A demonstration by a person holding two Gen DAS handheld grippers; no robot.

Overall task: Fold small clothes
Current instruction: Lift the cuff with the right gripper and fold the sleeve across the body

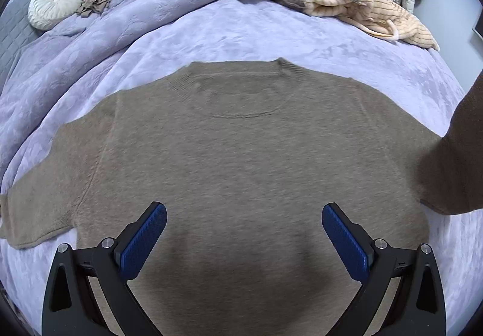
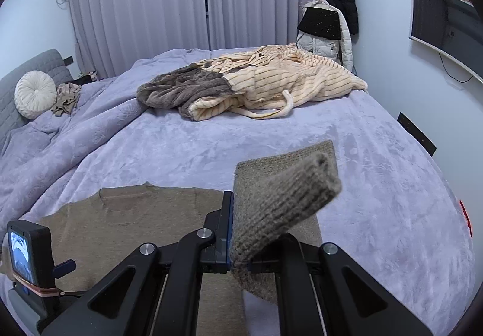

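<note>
A brown knit sweater [image 1: 241,161] lies flat on the lilac bedspread [image 1: 241,34], collar away from me, left sleeve spread out. My left gripper [image 1: 244,233] is open and empty, hovering over the sweater's lower body. My right gripper [image 2: 238,233] is shut on the sweater's right sleeve cuff [image 2: 283,197] and holds it lifted above the bed; the raised sleeve shows at the right edge of the left wrist view [image 1: 452,161]. The sweater body also shows in the right wrist view [image 2: 129,221].
A heap of cream striped and grey-brown clothes [image 2: 256,85] lies at the far side of the bed. A round white cushion [image 2: 34,94] and a small beige garment [image 2: 66,99] sit near the grey headboard. Jackets [image 2: 332,13] hang by the wall; a screen [image 2: 443,25] is on the right wall.
</note>
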